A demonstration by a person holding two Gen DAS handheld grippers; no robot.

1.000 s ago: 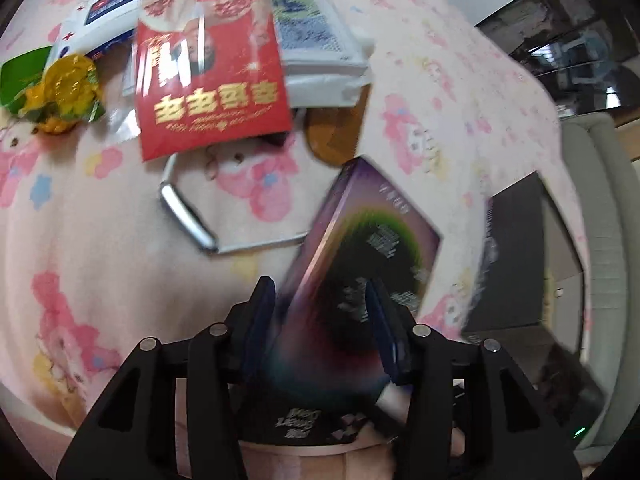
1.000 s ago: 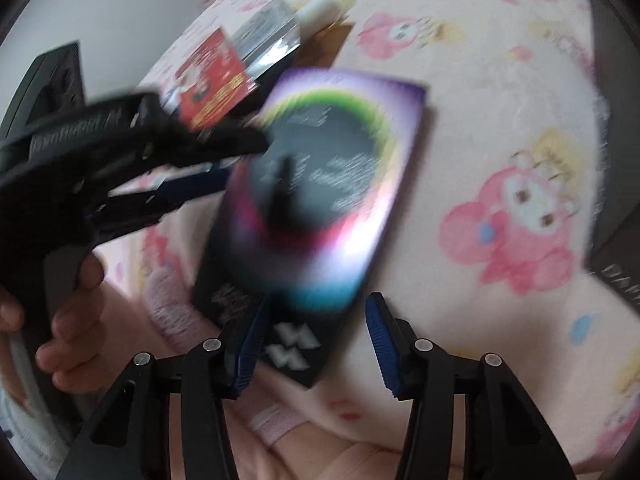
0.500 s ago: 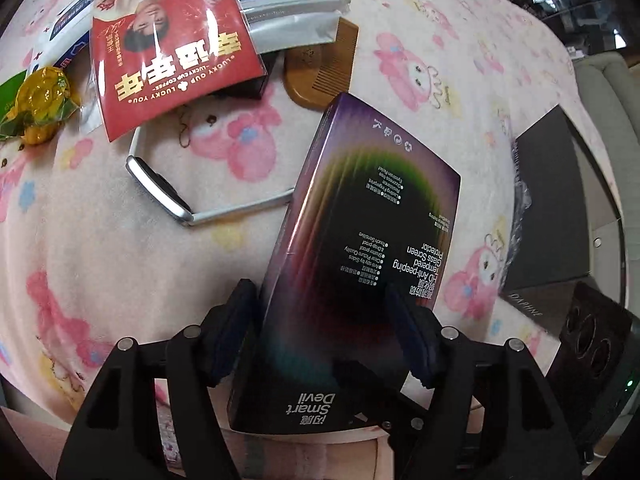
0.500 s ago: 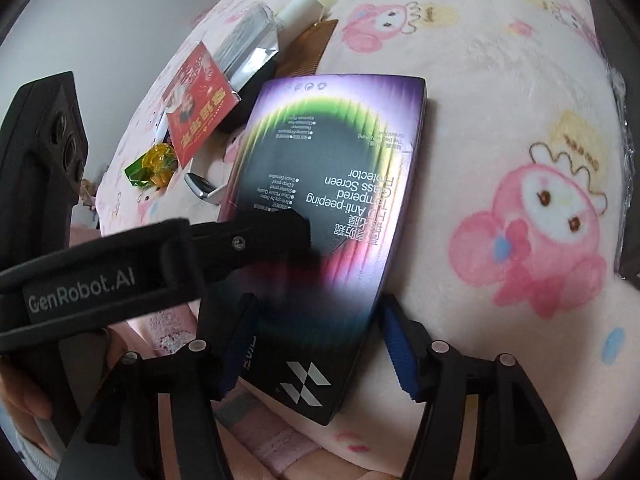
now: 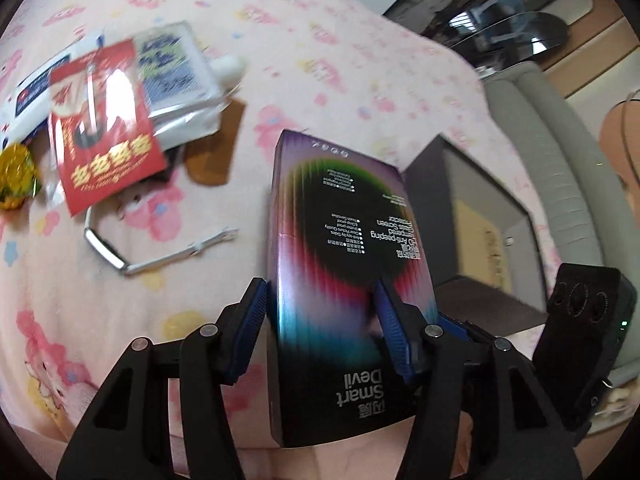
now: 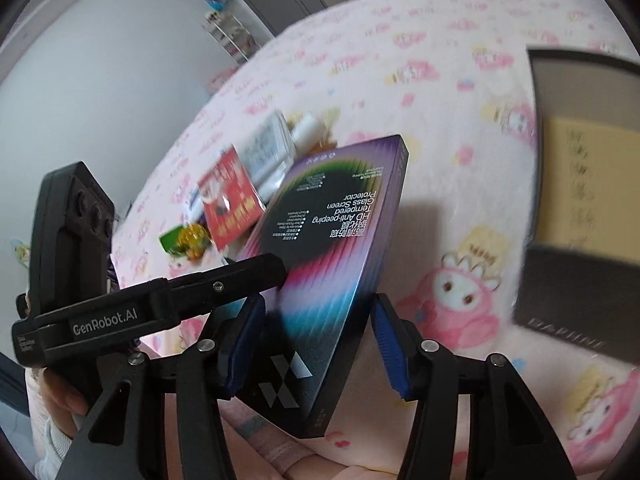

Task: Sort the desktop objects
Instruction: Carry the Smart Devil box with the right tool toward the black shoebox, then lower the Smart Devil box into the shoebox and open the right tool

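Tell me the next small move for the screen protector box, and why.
Probably swing the screen protector box rightward toward the open dark box: it is tilted up off the pink blanket, casting a shadow, and the dark box stands open right beside it.

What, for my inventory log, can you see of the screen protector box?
Flat cardboard-looking box, purple with rainbow stripes round a black disc, white print: Smart Devil, HD Anti-peeping Tempered Glass Screen Protector. Tilted, its far end raised above the pink blanket. The left gripper clamps it; it also lies between the right gripper fingers, contact unclear. Both have just been closing.
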